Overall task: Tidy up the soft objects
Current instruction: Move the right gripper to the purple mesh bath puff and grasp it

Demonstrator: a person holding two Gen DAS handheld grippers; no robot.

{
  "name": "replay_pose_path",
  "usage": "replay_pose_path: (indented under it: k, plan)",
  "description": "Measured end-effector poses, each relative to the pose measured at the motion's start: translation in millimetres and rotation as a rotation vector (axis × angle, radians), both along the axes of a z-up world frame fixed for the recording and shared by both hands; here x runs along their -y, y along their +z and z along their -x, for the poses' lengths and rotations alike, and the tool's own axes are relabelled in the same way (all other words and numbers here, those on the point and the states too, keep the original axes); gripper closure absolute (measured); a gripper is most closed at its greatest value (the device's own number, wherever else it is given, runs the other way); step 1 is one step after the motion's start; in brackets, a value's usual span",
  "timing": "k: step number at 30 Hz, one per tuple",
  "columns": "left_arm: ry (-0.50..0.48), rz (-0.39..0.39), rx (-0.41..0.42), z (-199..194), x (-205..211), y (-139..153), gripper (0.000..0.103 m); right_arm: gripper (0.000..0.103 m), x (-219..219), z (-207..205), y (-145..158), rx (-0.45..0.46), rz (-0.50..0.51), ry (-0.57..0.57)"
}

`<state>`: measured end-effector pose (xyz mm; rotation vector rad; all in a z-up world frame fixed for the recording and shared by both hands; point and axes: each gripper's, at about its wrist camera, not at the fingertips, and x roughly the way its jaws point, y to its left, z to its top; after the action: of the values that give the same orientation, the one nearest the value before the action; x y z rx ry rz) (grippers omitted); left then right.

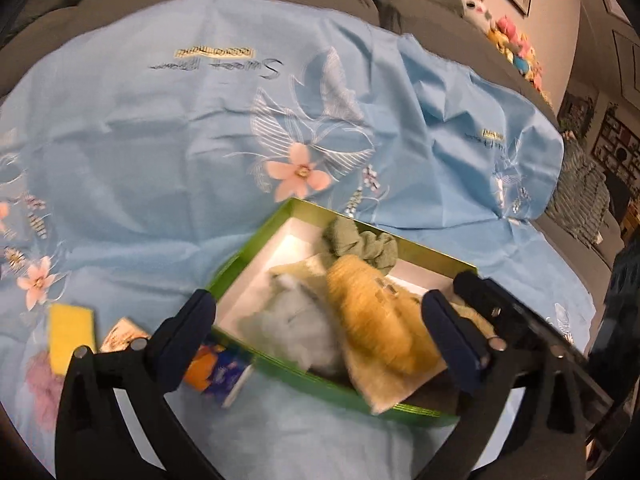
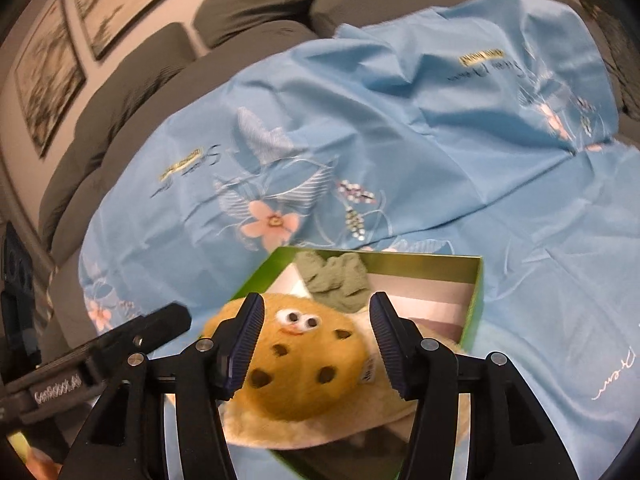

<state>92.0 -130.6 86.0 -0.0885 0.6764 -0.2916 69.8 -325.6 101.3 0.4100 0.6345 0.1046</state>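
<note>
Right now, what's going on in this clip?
A person with a gripper in each hand is sorting soft things into a green box on a blue floral sheet. The box holds a cookie plush, a green scrunchie and a grey fluffy item. The right gripper is open around the plush, pads apart from it. The left gripper is wide open, empty. A yellow sponge lies outside.

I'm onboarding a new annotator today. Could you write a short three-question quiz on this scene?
1. True or false: the cookie plush lies in the green box.
2. What lies at the box's far end? A) green scrunchie B) yellow sponge C) nothing
3. The right gripper stands ____ around the plush.

Key: 1 true; 2 A; 3 open.
</note>
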Motion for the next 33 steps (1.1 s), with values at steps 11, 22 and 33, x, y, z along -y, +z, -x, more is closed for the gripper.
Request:
replay_pose_path:
  k: [11,22,33]
  plan:
    - [0.084,-0.088,0.057,56,-68,-32,0.001,0.04,-68,39,14,0.191,0.1,0.141]
    - [0.347,-0.008,-0.083,59,-203,-58,0.001,0.027,-166,74,5,0.287,0.299,0.371]
    - [0.438,0.128,-0.28,59,-284,-84,0.001,0.027,-274,55,-61,-0.013,0.282,0.782]
